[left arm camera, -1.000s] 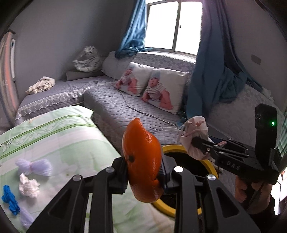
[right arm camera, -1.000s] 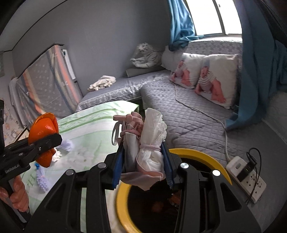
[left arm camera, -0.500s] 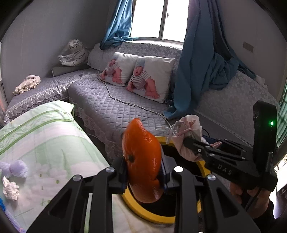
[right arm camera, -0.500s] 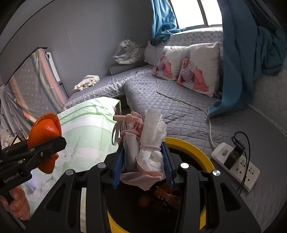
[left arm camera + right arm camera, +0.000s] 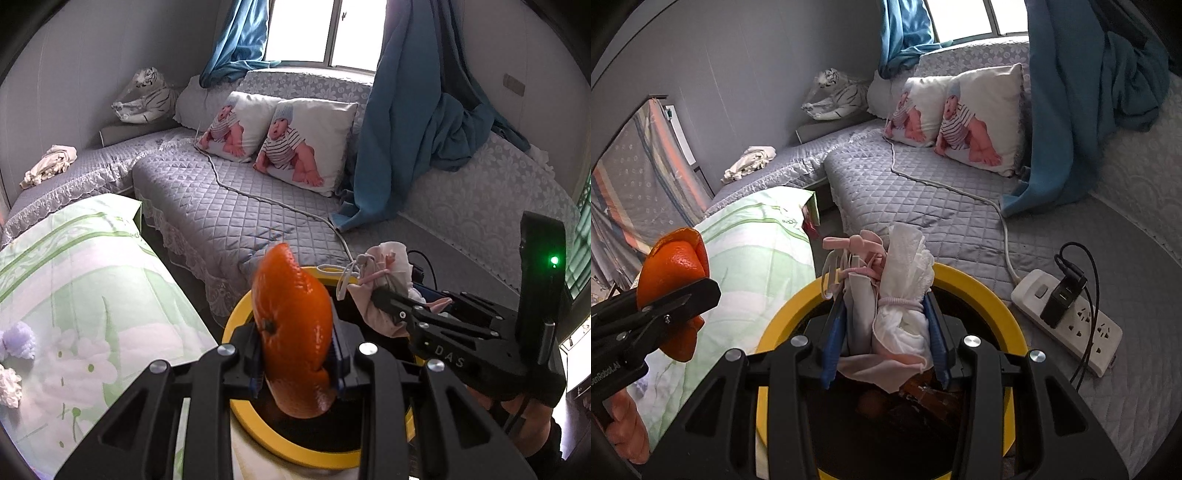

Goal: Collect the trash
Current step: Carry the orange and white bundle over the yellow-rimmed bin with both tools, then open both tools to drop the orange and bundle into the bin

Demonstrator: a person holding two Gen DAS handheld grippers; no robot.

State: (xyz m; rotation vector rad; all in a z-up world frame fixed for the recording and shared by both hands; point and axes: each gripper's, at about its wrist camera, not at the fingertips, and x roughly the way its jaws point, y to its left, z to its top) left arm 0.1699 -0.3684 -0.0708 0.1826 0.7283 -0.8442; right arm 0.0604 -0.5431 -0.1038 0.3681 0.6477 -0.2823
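Note:
My left gripper (image 5: 295, 354) is shut on an orange peel (image 5: 293, 332) and holds it above the near rim of a yellow-rimmed trash bin (image 5: 236, 321). My right gripper (image 5: 886, 339) is shut on a crumpled white and pink bundle of masks and tissue (image 5: 897, 295), held over the bin's (image 5: 979, 284) dark opening, where brown scraps lie. The right gripper with its bundle (image 5: 384, 288) shows at the right in the left wrist view. The left gripper with the peel (image 5: 670, 269) shows at the left in the right wrist view.
A green-patterned table (image 5: 92, 288) at the left carries a lilac wad (image 5: 18, 338) and a white wad (image 5: 9, 384). A grey quilted sofa (image 5: 229, 206) with two baby-print pillows (image 5: 306, 147) lies beyond. A power strip (image 5: 1071, 321) with a cable sits right of the bin.
Both grippers have moved to the right, from the table toward the bin; the bin now lies under both loads. Both grips are unchanged.

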